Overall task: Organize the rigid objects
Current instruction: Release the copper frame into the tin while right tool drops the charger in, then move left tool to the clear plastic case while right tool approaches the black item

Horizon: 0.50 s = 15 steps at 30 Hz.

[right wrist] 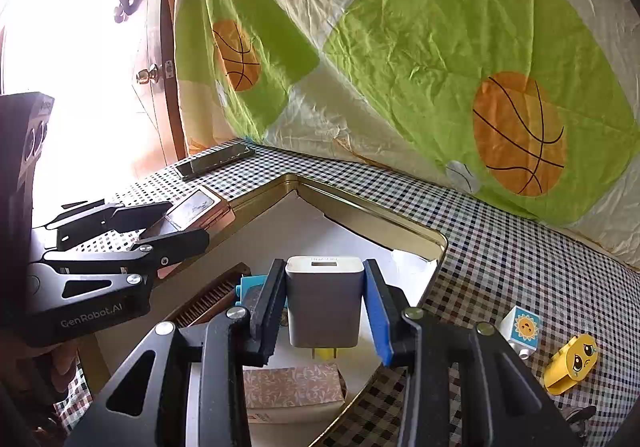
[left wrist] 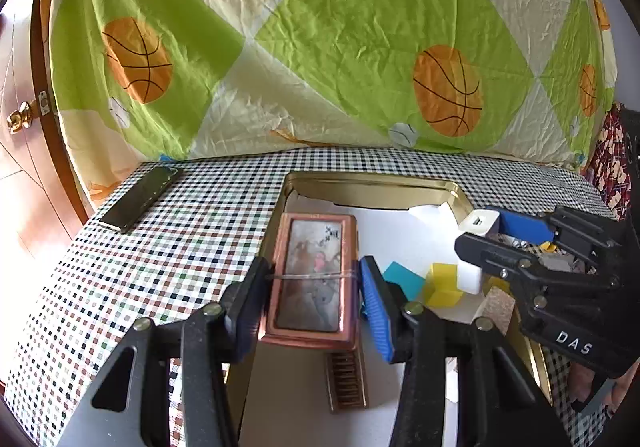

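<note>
Both grippers are loaded over the gold tin, so the sorting looks well under way but not finished. The left gripper is closed partway on a copper box, its pads pressing both long sides, above the tin's 9 o'clock edge. The right gripper is clamped on a white charger, prongs down, held over the tin's middle.

Already in the tin, by the look of it: a comb under the copper box, a teal block, a yellow block and a patterned box at 6 o'clock in the right view.

Still out on the checked table: a phone at 10 o'clock of the tin in the left view, and a sun cube and a sad-face yellow piece at 4 o'clock in the right view.

Whether either held item touches the tin floor I cannot tell; the grippers hide what lies beneath. The tin's near rim is cut off, and small bits behind the right gripper in the left view are too cluttered to name.
</note>
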### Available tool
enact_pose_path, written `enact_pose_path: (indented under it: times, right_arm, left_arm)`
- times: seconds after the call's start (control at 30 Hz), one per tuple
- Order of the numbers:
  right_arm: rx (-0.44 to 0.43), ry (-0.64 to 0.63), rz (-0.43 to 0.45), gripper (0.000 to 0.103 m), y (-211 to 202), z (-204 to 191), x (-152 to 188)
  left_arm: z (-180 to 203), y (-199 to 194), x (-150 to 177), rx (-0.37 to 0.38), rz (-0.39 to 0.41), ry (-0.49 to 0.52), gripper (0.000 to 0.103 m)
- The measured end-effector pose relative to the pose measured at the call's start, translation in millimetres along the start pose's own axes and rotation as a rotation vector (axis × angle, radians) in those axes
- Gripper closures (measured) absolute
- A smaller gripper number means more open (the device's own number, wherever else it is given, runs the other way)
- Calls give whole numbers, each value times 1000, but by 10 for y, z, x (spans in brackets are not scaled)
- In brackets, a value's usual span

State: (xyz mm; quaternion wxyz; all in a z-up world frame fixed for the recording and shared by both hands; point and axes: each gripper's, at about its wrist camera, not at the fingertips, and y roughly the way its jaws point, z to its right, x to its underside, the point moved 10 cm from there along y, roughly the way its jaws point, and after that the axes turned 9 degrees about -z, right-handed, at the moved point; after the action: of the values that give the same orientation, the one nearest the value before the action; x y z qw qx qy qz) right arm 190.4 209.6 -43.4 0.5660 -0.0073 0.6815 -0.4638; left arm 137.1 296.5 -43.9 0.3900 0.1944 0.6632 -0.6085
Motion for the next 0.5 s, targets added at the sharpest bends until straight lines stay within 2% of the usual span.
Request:
enact_pose_path:
  times: [0.2,0.23,0.3,0.33,0.37,0.5]
  right_arm:
    - [-9,12,-38,62,116,22,23]
    - [-17,15,-33,60,110,24,18]
    - [-14,22,-9,43,45,46,3]
    - [-7,29,13,32,-15,74,-11]
    - [1,37,38,29,-95,112,-21]
    - [16,63,87,29,-396,279,42]
  left_arm:
    - [-38,46,9,-32,-34,4,55]
    - [-55,34,-7,-40,-26,-3,52]
    - [-71,1,-18,-44,-11,-13,37]
    - [-77,-20,-25,-45,0,-20,35]
    - [-67,-49,-28,-36,12,-28,34]
    - [115,-182,-18,29,60,-47,27]
